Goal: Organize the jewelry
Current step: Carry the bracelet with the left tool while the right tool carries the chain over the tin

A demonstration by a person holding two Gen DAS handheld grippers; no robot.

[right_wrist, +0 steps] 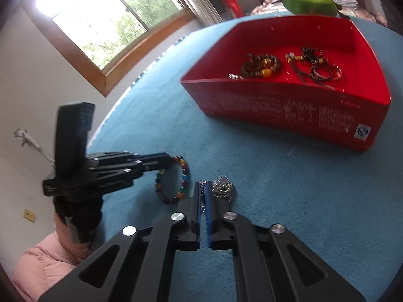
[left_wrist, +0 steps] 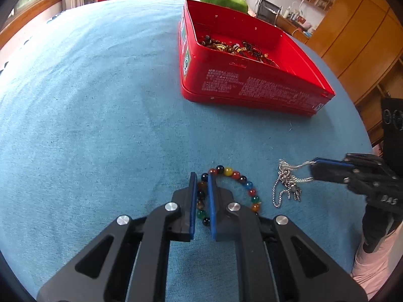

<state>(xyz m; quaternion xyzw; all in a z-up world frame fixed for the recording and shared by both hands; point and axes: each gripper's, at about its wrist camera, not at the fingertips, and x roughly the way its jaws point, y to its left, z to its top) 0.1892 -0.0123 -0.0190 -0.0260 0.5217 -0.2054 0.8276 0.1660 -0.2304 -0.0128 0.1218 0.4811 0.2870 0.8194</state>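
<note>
The left hand-held gripper, black with blue pads, is clamped narrowly on one side of a bracelet of round multicoloured glossy beads; the rest of the loop curves out to about 2 o'clock of the fingertips and rests on the blue terry-cloth bedspread. In the right wrist view the same bracelet sits at 10 o'clock of the right fingertips, with the left tool reaching in from 9 o'clock.

The right hand-held gripper is nearly closed on a thin silver ball-chain necklace; strands run between its pads, and a bunched heap lies just beside the tips at 2 o'clock. From the left wrist view the right tool comes in from 3 o'clock, with the chain trailing from its tips onto the bedspread, near the bracelet without touching it.

The open red rectangular tin box stands well apart at 1 o'clock, and already holds brown beaded strings and dark cords. A green plush toy lies behind it. A pink padded sleeve shows at 8 o'clock.
</note>
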